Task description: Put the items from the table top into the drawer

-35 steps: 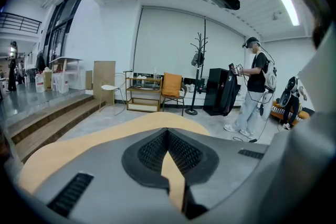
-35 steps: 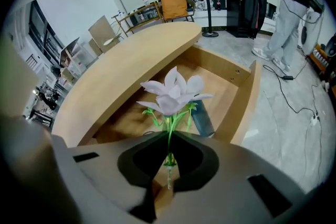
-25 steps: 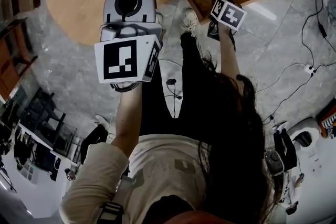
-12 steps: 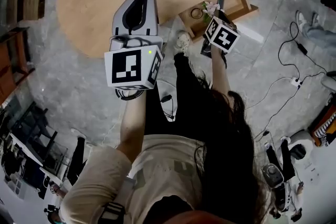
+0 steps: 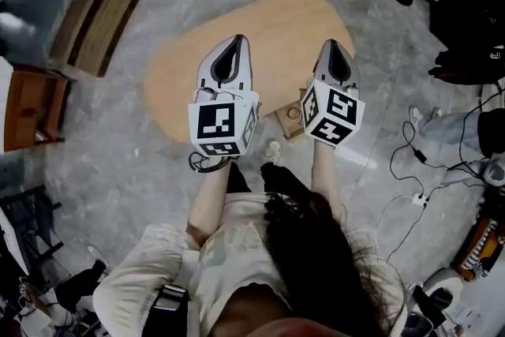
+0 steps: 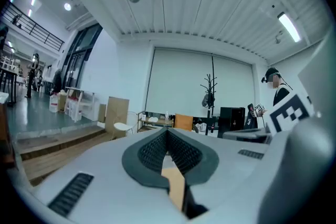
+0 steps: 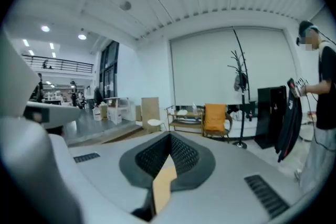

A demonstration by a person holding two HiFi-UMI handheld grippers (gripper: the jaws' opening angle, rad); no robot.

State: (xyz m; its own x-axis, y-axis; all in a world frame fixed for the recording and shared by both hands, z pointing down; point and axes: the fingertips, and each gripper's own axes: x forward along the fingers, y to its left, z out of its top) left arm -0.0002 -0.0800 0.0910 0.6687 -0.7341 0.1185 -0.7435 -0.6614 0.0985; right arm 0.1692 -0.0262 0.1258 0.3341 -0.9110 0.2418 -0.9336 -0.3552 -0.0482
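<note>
In the head view both grippers are held high, side by side, above an oval wooden table (image 5: 272, 28) whose top shows no items. My left gripper (image 5: 235, 40) is shut with nothing in it. My right gripper (image 5: 335, 44) is shut and empty too. Below the right gripper, a low wooden drawer (image 5: 287, 122) on the floor is mostly hidden by the marker cube. In the left gripper view the left gripper (image 6: 167, 131) points nearly level into the room, pads meeting at the tip. In the right gripper view the right gripper (image 7: 169, 136) does the same.
Cables (image 5: 410, 162) trail over the grey floor at the right. A wooden platform edge (image 5: 102, 12) runs at the upper left and a brown cabinet (image 5: 28, 108) stands at the left. A coat stand (image 7: 239, 78) and a person (image 7: 320, 113) are across the room.
Both grippers have risen well above the table. The right one came up from the drawer by the floor to beside the left and its jaws have shut empty.
</note>
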